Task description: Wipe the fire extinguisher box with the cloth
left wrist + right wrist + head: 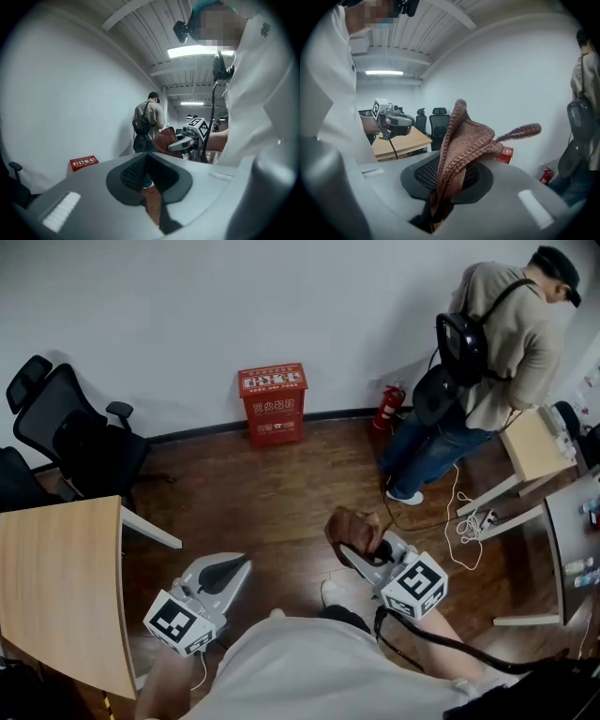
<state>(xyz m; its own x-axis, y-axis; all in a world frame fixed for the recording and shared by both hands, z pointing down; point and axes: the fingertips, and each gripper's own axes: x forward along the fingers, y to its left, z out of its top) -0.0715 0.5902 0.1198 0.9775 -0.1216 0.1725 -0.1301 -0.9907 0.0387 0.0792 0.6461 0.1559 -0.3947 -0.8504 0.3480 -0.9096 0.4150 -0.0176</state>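
Note:
The red fire extinguisher box [272, 404] stands on the wood floor against the white wall, well ahead of both grippers. It shows small at the left in the left gripper view [84, 162] and behind the cloth in the right gripper view [506, 153]. A brown knitted cloth [352, 526] is bunched upward from my right gripper [364, 551], which is shut on it [449, 176]; the cloth [464, 138] hides part of the wall beyond. My left gripper [244, 563] is held low to the left, jaws together and holding nothing [146, 158].
A red fire extinguisher [387, 407] leans at the wall right of the box. A person with a black backpack [487, 352] stands by a desk [534, 448] at right, cables [464, 521] trailing on the floor. Black office chairs [70, 432] and a wooden table [56, 596] fill the left.

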